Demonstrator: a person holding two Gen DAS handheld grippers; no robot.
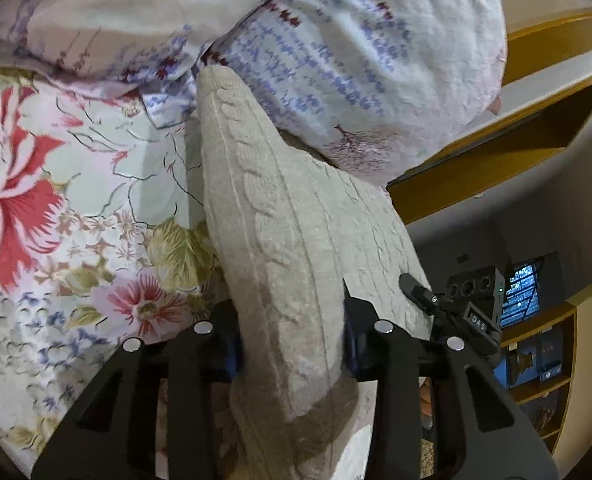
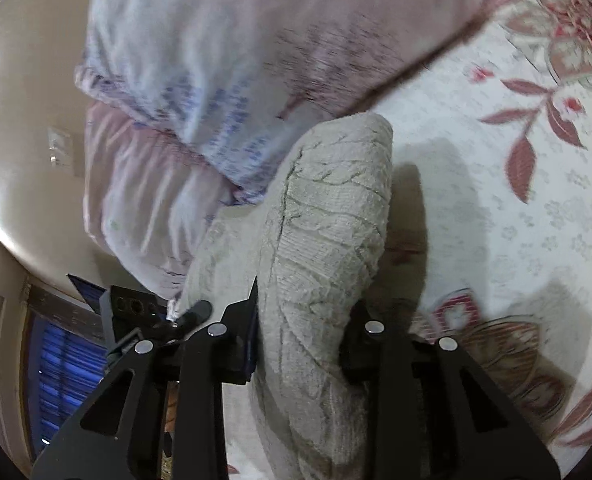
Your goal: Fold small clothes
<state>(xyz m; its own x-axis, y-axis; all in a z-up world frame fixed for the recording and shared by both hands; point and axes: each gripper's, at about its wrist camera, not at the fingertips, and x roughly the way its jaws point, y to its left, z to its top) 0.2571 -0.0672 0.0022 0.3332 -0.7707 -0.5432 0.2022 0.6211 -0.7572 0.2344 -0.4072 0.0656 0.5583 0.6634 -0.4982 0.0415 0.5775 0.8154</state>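
Between the left fingers: left gripper (image 1: 291, 344) clenched on a thick fold of the beige cable-knit garment (image 1: 287, 216).
Right gripper (image 2: 302, 340): clamped on another bunch of the same knit garment (image 2: 328, 216).
Garment position: lifted over the floral bedsheet (image 1: 75, 168), its far end touching the pillow (image 1: 356, 64).
Pillow: blue-and-red print, resting on the bedsheet.
Beyond the pillow: wooden shelves (image 1: 536, 364); contents too small to identify.
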